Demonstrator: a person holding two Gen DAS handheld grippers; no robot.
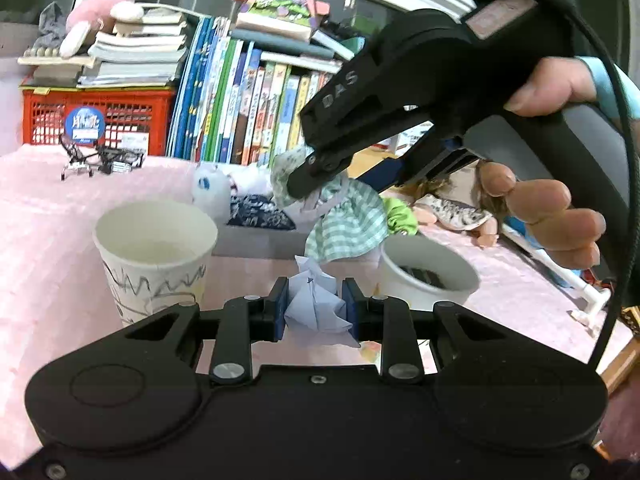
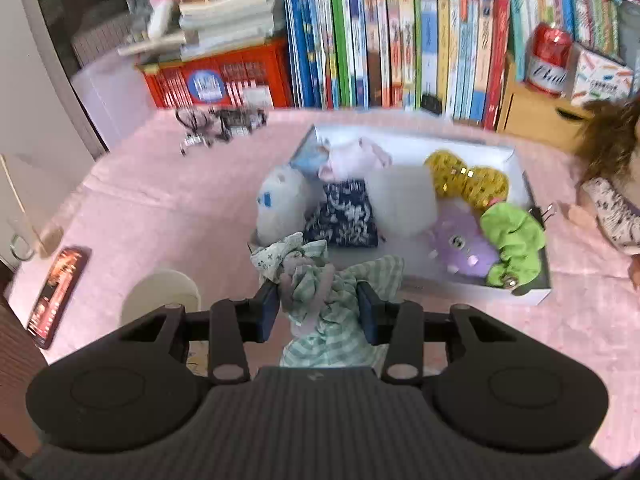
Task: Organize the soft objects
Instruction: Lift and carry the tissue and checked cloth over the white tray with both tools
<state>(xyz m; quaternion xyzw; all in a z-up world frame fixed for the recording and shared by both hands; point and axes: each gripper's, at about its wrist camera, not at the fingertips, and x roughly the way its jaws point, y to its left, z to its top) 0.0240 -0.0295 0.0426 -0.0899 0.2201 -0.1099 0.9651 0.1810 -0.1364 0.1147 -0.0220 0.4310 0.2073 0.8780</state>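
Note:
My left gripper (image 1: pixel 316 312) is shut on a folded white paper figure (image 1: pixel 316 306), held low over the pink tablecloth between two paper cups. My right gripper (image 2: pixel 318 310) is shut on a small doll in a green checked dress (image 2: pixel 340 304) and holds it above the near edge of the white box (image 2: pixel 516 152). The same doll (image 1: pixel 344 220) hangs from the right gripper (image 1: pixel 300 188) in the left wrist view. The box holds a white plush (image 2: pixel 280 204), a dark floral pouch (image 2: pixel 344 216), a purple plush (image 2: pixel 460 244), a green scrunchie (image 2: pixel 512 240) and a gold item (image 2: pixel 468 180).
A scribbled paper cup (image 1: pixel 156 256) stands left, a second cup (image 1: pixel 428 272) right. Books line the back (image 2: pixel 400 40) beside a red crate (image 2: pixel 220 80). A phone (image 2: pixel 58 292) lies at the left table edge. Glasses (image 2: pixel 216 124) lie at the back. A long-haired doll (image 1: pixel 452 208) lies right.

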